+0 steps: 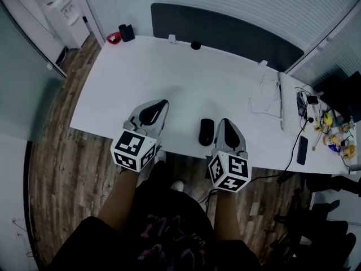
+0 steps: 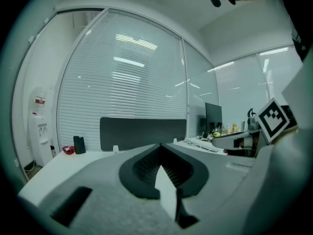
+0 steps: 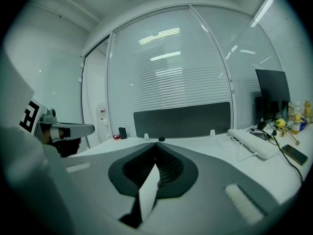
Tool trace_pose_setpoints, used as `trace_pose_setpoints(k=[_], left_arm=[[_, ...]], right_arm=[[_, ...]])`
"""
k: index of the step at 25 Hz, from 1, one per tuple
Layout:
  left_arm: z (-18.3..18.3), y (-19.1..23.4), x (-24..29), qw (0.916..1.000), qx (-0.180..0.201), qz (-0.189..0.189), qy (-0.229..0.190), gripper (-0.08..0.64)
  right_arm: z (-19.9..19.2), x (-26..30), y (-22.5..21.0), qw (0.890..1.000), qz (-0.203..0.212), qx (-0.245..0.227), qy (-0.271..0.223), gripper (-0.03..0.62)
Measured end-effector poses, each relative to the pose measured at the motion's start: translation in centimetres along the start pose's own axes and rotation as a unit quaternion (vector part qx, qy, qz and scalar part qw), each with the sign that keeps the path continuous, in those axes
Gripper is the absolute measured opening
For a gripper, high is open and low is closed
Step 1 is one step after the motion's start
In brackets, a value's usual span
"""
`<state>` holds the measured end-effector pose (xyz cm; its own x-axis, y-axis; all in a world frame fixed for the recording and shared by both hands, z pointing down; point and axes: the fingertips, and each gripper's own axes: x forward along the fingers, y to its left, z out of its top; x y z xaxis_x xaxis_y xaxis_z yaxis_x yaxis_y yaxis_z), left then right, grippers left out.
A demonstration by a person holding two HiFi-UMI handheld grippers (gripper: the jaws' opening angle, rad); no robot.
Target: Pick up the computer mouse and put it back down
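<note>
Claws first, left to right, with the small black oval computer mouse (image 1: 206,131) as the marker. The grey left claw (image 1: 164,102), with its black-and-white marker cube, sits well left of the mouse. In the left gripper view its jaws are pressed together at the tip (image 2: 160,146) with nothing between them, so I'd say it is just standing by.

The mouse lies flat on the white rectangular surface (image 1: 186,78), close to the near edge and untouched by either claw, so by my reading the pickup isn't under way.

The matching grey right claw (image 1: 224,120) sits just right of the mouse. It is also clamped shut and empty (image 3: 156,143), and it would have to spread before it could take anything.

Both forearms reach straight forward side by side. Each claw points nearly level across the surface, so neither gripper view shows the mouse.
</note>
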<state>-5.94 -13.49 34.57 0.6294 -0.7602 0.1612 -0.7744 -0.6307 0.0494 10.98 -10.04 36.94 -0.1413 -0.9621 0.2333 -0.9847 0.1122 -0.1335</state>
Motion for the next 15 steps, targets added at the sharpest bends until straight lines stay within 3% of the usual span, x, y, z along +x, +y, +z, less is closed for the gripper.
trace_pose_setpoints(k=[15], left_arm=[[6.9, -1.7, -2.8, 0.9967, 0.037, 0.016, -0.070, -0.006]], right_arm=[[7.2, -3.2, 1.2, 0.996, 0.025, -0.038, -0.078, 0.009]])
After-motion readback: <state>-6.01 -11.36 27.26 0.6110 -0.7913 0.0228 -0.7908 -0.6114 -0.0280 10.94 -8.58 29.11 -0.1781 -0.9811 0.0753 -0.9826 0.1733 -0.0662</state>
